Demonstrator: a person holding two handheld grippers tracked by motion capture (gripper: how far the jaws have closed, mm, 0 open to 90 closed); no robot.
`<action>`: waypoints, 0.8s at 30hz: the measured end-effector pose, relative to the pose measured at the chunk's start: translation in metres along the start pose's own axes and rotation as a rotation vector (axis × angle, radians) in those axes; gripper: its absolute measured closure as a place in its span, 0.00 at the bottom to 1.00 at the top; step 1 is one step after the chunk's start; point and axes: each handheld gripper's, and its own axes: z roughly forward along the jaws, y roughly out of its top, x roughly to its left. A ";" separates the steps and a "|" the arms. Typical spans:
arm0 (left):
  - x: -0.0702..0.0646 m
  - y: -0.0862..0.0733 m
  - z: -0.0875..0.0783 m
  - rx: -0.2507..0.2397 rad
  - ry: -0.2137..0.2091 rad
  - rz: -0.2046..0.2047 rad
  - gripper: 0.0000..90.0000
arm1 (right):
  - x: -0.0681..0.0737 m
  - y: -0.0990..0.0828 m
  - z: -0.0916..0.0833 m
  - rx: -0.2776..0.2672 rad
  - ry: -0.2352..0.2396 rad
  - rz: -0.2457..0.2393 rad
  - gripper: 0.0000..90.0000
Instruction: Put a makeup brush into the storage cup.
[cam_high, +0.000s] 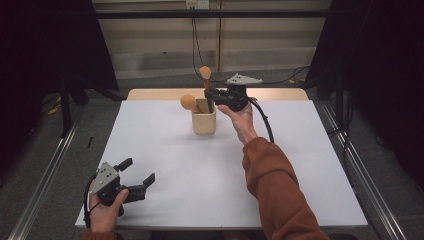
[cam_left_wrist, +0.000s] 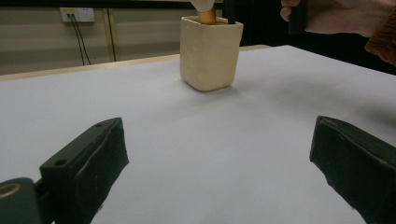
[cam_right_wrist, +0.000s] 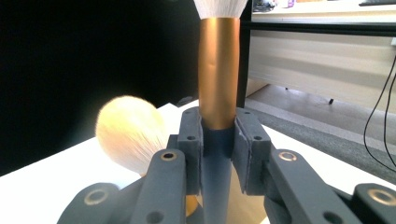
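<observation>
1. At the near left corner of the white tabletop (cam_high: 165, 200), the left claw (cam_high: 139, 176) rests in the person's left hand (cam_high: 107, 210), low over the surface. Its jaws are spread wide with nothing between them; in the left gripper view the two black jaws stand far apart over bare tabletop.
2. A grey three-cornered plate (cam_high: 104, 176) sits on top of that claw, and a cable loops beside the wrist.
3. Further right and toward the far edge stands a cream cup (cam_high: 204, 122), upright on the tabletop, well apart from the left claw. In the left gripper view the cup (cam_left_wrist: 210, 52) shows straight ahead.
4. A round-headed brush (cam_high: 188, 102) leans out of the cup to the left, its fluffy head above the rim. In the right gripper view this brush head (cam_right_wrist: 128, 133) shows pale and blurred, just left of the jaws.
5. A second brush (cam_high: 205, 75) stands upright over the cup, its head higher than the first. Its lower end is hidden, so I cannot tell whether it reaches the cup's bottom.
6. The right claw (cam_high: 209, 93) is pinching this second brush: in the right gripper view the jaws press on either side of the gold handle (cam_right_wrist: 218, 74), with white bristles (cam_right_wrist: 219, 7) at the top.
7. The right hand (cam_high: 240, 117) holds that claw just right of the cup, an orange sleeve (cam_high: 275, 185) running back to the near edge.
</observation>
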 end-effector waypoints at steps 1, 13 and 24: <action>0.000 0.000 0.000 0.000 0.000 0.000 0.04 | -0.001 -0.002 0.001 0.001 0.000 0.006 0.83; 0.000 0.000 0.000 0.000 0.001 -0.003 0.04 | -0.002 -0.018 0.005 0.024 0.010 0.013 0.83; 0.000 0.000 -0.001 0.000 -0.002 -0.004 0.04 | -0.002 -0.027 0.005 0.046 0.008 0.014 0.83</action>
